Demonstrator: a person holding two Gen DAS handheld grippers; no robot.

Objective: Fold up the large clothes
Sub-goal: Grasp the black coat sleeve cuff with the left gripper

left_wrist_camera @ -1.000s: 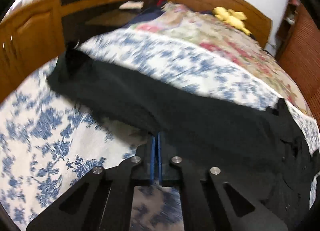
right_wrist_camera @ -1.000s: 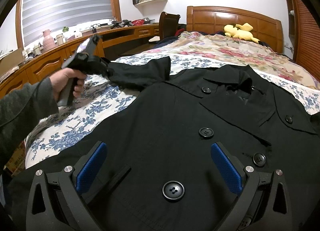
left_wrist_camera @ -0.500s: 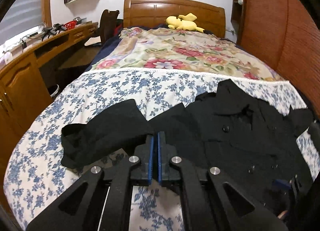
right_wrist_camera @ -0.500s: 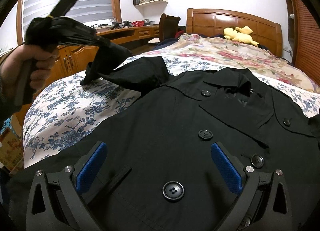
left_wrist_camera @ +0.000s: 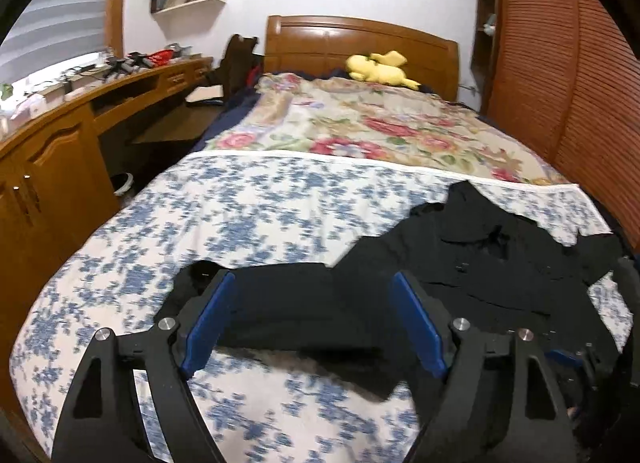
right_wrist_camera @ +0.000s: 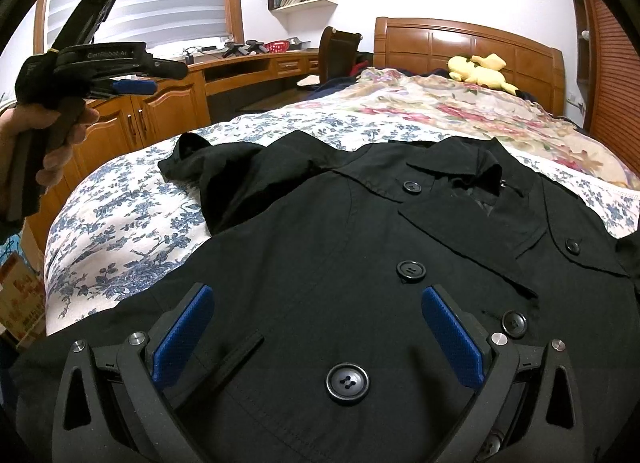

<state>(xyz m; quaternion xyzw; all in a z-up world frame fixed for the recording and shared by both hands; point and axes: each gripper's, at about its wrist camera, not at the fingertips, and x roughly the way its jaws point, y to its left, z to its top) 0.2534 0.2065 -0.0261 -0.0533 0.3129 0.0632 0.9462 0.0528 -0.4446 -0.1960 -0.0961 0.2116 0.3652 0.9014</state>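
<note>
Bedroom, bed w/ black coat, L to R:

- Hand [right_wrist_camera: 38, 143], far left of right wrist view: holds left gripper [right_wrist_camera: 160, 77] up in the air, clear of the bed. Jaws have just been opening, now spread wide, nothing between the blue pads [left_wrist_camera: 208, 323]; the sleeve lies on the sheet below them.
- Wooden desk & cabinets [right_wrist_camera: 160, 111] along the left wall, clutter on top.
- Blue-floral sheet [left_wrist_camera: 248, 215]: covers near part of bed.
- Sleeve [right_wrist_camera: 208, 159]: bent, lying on the sheet at the coat's left side, cuff toward the desk.
- Black coat [right_wrist_camera: 360, 263]: laid flat, front up, buttoned, collar toward headboard; on the sheet, right half of bed in left wrist view.
- Right gripper [right_wrist_camera: 320, 331]: low over coat front, jaws wide apart, gripping nothing; large button [right_wrist_camera: 347, 383] between its fingers.
- Floral quilt [left_wrist_camera: 380, 131] past the sheet; yellow plush toy [left_wrist_camera: 378, 69] at wooden headboard [left_wrist_camera: 360, 43].
- Slatted wardrobe doors [left_wrist_camera: 560, 83], right wall.
</note>
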